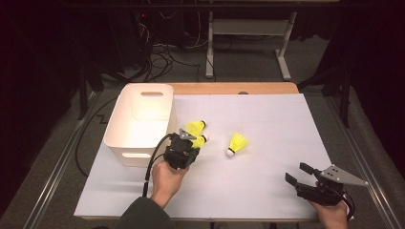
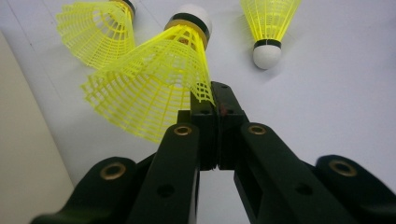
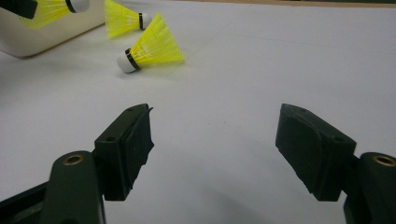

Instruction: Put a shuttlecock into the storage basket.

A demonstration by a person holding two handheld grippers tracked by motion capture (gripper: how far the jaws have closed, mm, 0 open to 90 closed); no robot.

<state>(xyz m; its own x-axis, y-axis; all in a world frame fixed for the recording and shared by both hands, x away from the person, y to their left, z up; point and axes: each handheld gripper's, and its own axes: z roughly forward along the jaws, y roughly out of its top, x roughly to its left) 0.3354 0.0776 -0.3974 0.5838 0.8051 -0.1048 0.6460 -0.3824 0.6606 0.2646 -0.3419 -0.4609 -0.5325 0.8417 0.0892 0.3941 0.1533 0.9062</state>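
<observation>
The left gripper point(image 1: 195, 144) is pinching the skirt edge of a yellow shuttlecock point(image 2: 154, 84), its jaws pressed together on the mesh rim. The held shuttlecock is sitting right at the jaw tips, cork end pointing away from the hand, just beside the white bin point(image 1: 119, 126).

There are three yellow shuttlecocks in all. A second shuttlecock point(image 1: 196, 127) is lying on the white sheet point(image 1: 267, 191) just beyond the held one, near the bin's corner. A third shuttlecock point(image 1: 237, 144) is lying to the right of them, apart, with its white cork toward the person. There is one bin and there are two grippers.

The right gripper point(image 1: 298, 174) is hovering near the table's right front edge, well apart from every shuttlecock. Its jaws are standing wide apart with nothing between them.
</observation>
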